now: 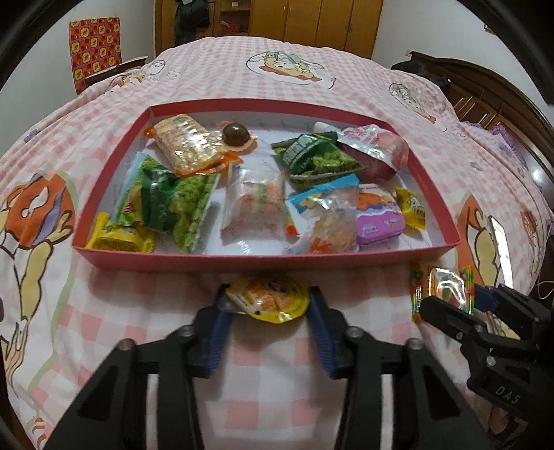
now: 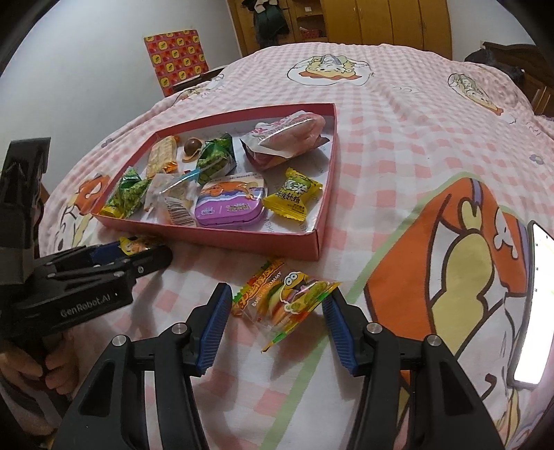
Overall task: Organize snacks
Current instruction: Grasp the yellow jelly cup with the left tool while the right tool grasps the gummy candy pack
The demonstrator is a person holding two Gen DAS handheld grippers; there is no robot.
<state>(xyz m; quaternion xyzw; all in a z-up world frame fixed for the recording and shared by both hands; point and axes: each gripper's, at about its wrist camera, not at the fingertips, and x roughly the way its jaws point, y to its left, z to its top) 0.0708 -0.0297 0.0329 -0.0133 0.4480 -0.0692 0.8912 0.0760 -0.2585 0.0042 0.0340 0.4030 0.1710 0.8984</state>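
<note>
A red shallow box [image 1: 263, 260] lies on the bed and holds several snack packets, among them a purple tin [image 1: 379, 221] and green pea bags [image 1: 180, 204]. Just in front of the box, my left gripper [image 1: 269, 302] is shut on a round yellow jelly cup [image 1: 268, 299], both blue pads against its edges. To the right, a burger gummy packet [image 2: 284, 294] lies flat on the blanket between the fingers of my right gripper [image 2: 278, 297]. That gripper is open, its pads close to the packet's ends, and the packet is not squeezed.
The pink checked cartoon blanket [image 2: 398, 145] covers the whole bed. A lit phone [image 2: 533, 311] lies at the right edge. A dark wooden headboard [image 1: 484, 90] rises at the far right, and wooden wardrobes [image 1: 311, 24] stand behind. A hand [image 2: 52, 367] holds the left gripper's handle.
</note>
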